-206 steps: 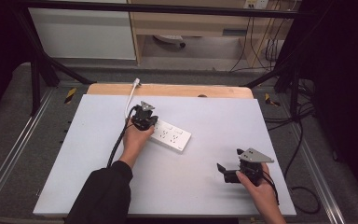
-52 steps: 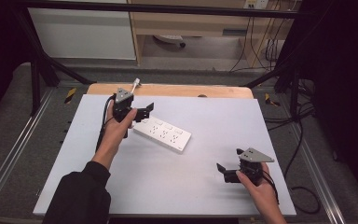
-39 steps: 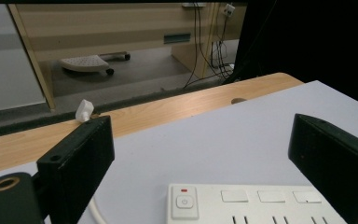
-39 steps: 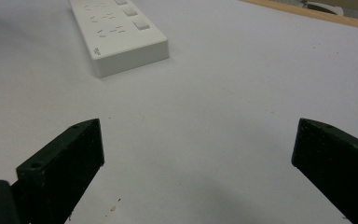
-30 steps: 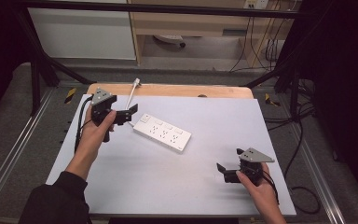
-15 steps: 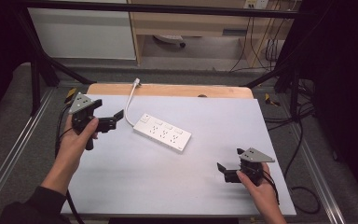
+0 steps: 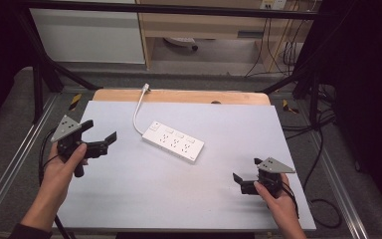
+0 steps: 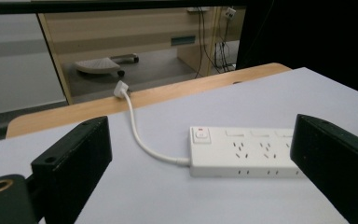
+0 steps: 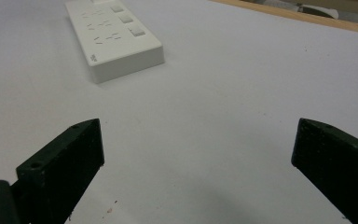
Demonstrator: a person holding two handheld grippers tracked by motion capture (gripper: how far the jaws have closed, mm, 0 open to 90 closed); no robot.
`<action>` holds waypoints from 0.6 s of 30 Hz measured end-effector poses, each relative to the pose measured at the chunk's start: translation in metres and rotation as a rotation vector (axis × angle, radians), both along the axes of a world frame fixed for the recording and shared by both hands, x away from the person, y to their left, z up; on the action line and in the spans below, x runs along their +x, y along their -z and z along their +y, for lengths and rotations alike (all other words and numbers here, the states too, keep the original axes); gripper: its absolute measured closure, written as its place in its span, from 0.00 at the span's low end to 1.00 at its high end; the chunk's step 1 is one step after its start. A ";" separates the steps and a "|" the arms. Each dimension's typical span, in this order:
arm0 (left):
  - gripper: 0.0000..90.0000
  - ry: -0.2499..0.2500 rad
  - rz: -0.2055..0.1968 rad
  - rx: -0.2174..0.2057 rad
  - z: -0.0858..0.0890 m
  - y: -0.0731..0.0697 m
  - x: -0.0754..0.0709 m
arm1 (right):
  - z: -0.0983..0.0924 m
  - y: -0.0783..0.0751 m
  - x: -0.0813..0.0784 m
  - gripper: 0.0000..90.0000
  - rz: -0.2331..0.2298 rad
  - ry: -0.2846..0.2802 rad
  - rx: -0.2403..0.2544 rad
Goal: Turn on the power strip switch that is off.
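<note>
A pale grey table top [image 7: 179, 199] carries a wooden strip [image 7: 189, 96] along its far edge; beyond it stand a wooden cabinet [image 7: 214, 25] and hanging cables [image 7: 278, 45].

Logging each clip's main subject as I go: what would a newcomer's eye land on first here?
The white power strip lies slantwise near the middle of the pale table, its white cord curving back to the wooden far edge. The left tool is held open at the table's left side, pointing toward the strip, clear of it. The right tool rests open at the near right corner.
</note>
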State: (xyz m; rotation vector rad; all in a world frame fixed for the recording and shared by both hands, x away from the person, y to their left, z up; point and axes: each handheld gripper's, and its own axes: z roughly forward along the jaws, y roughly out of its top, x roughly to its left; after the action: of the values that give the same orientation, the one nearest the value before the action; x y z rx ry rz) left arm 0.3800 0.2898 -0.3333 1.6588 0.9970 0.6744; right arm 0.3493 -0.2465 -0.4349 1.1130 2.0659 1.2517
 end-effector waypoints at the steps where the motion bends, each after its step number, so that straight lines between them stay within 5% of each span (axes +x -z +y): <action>1: 0.06 -0.003 0.002 -0.001 0.002 0.003 -0.003 | 0.000 0.000 0.000 0.03 -0.001 0.001 0.002; 6: 0.06 -0.005 -0.005 -0.016 0.010 0.015 -0.018 | -0.003 -0.001 -0.001 0.03 0.000 0.010 0.014; 18: 0.07 0.012 0.064 -0.033 0.010 0.066 -0.045 | -0.007 0.002 0.004 0.03 0.012 0.024 0.027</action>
State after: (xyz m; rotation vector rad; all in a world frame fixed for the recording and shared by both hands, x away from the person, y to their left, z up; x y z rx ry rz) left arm 0.3355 0.2995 -0.3989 1.6654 1.0377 0.5967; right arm 0.3531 -0.2534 -0.4370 1.1559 2.0441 1.2681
